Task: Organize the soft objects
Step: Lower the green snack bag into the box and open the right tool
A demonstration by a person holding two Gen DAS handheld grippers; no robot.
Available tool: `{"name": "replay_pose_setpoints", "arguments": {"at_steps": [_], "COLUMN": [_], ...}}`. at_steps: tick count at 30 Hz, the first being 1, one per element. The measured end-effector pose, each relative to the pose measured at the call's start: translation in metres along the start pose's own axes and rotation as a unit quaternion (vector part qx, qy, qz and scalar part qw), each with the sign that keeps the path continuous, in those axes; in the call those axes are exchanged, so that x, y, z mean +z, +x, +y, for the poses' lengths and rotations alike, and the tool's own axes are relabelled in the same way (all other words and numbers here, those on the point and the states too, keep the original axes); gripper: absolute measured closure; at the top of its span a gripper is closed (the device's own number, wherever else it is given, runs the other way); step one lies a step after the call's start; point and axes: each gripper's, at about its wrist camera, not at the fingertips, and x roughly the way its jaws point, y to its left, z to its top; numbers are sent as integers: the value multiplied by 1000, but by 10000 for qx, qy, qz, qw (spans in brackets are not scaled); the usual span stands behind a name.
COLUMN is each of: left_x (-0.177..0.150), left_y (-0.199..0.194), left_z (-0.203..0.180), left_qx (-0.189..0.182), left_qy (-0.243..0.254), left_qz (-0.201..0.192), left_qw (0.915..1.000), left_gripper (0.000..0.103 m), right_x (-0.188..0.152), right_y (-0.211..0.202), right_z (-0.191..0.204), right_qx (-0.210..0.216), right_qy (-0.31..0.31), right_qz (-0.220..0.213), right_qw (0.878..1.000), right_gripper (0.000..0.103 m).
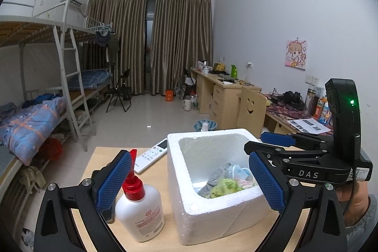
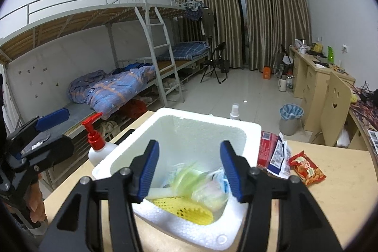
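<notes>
I am holding my right tool (image 2: 189, 167) spread wide and empty over the white foam box (image 2: 245, 134), its pads framing the soft things inside: a yellow foam net (image 2: 184, 209), pale green plastic wrap (image 2: 186, 175) and what looks like a blue face mask (image 2: 225, 183). My left tool (image 1: 189, 183) is also standing open and gripping nothing, straddling the near wall of the box, with the red-capped pump bottle (image 1: 139, 211) just beside its left pad at 9 o'clock of the box.

Judging from here, the light box could be skidding or tipping if either pad is catching its rim, and a sideways drift of the left tool could be knocking the bottle over. Three snack packets (image 2: 306, 168) are lying on the bench (image 2: 342, 193) at 3 o'clock of the box, not yet in; the crinkly foil could be slipping out of a shallow pinch.

The bench is pale wood, and a white remote (image 1: 151, 157) is lying at 10 o'clock of the box. Beyond it, bunk beds (image 2: 132, 84) are lining the left wall at 10 o'clock, brown curtains (image 1: 151, 39) are closing off 12 o'clock, and desks are running along the right wall.
</notes>
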Motion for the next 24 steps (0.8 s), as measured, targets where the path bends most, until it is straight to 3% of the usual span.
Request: {"name": "replay_pose_setpoints", "arguments": {"at_steps": [11, 24], "left_x": [0, 0], "left_y": [1, -14], "left_z": [0, -2], "left_qx": [57, 115], "left_qy": [-33, -66], "left_qz": [20, -63], "left_qw": [10000, 9999], "left_gripper": [4, 4], "right_x": [-2, -4], "right_y": [-3, -24], "right_z": [1, -2], "right_qx": [-19, -208], "right_qy": [19, 37], "right_qz": [-1, -188], "right_qw": [10000, 9996], "right_gripper": [44, 11]}}
